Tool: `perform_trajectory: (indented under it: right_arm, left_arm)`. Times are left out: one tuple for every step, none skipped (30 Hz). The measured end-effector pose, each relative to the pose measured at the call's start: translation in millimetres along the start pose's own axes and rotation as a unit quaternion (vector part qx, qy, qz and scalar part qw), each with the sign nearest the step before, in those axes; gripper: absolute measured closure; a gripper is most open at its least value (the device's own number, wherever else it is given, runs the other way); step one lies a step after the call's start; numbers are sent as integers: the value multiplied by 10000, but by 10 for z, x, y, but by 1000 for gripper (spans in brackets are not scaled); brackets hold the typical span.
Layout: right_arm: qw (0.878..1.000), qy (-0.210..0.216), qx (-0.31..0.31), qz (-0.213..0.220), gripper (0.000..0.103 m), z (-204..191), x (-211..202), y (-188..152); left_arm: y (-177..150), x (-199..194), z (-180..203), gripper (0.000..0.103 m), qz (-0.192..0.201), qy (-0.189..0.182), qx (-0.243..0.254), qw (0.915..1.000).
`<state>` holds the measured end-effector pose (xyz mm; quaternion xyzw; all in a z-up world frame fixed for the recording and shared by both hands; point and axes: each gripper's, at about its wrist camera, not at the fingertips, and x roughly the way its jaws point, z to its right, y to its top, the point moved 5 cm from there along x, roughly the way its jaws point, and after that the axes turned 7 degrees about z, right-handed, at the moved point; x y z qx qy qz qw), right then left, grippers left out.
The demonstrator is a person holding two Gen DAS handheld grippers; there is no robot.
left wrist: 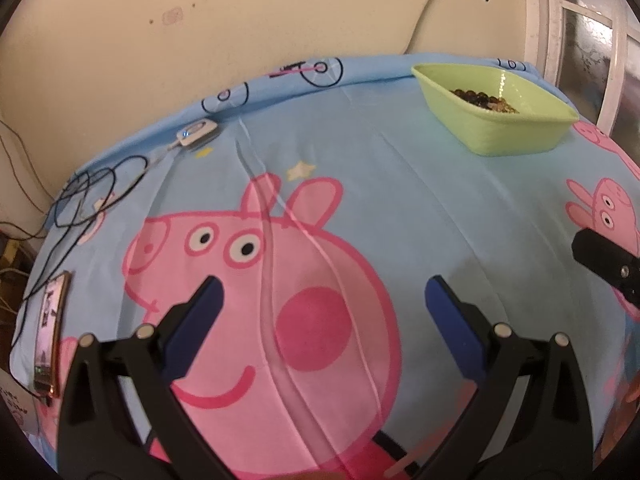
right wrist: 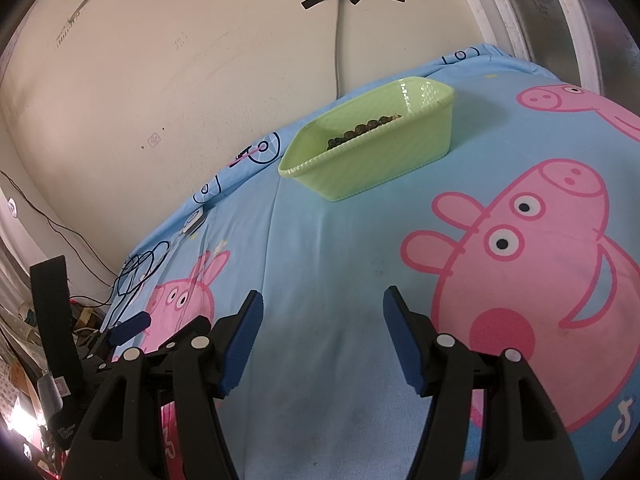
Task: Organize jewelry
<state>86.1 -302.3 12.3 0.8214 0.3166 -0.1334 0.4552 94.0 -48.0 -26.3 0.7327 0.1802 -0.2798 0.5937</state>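
A light green plastic tray (left wrist: 516,136) (right wrist: 384,164) stands on the blue cartoon-pig cloth (left wrist: 400,200) (right wrist: 320,240), far right in the left wrist view and ahead in the right wrist view. Dark and amber beads (left wrist: 484,100) (right wrist: 360,130) lie inside it. My left gripper (left wrist: 324,296) hovers open above the pink pig print, nothing between its blue pads. My right gripper (right wrist: 322,306) is open too, over bare blue cloth short of the tray, holding nothing. A black part of the right gripper (left wrist: 604,264) shows at the right edge of the left wrist view.
A small white device with a black coiled cable (left wrist: 196,134) (right wrist: 194,220) lies at the cloth's far left edge. A phone (left wrist: 50,336) rests on the left edge. A cream wall stands behind, a window frame (left wrist: 580,40) to the right.
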Motion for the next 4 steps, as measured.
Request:
perform_trajectory:
  right_arm:
    - [10000, 6, 1, 1, 65, 2, 1, -5]
    - [10000, 9, 1, 1, 65, 5, 0, -5]
    - [10000, 13, 2, 2, 65, 6, 0, -9]
    - [10000, 18, 2, 1, 65, 11, 1, -8]
  left_arm:
    - [-4, 3, -4, 6, -14, -4, -13, 10000]
    - [-7, 6, -5, 6, -27, -9, -22, 10000]
    - [-9, 6, -3, 6, -34, -12, -22, 10000]
    - [-12, 5, -2, 6, -37, -13, -21, 10000]
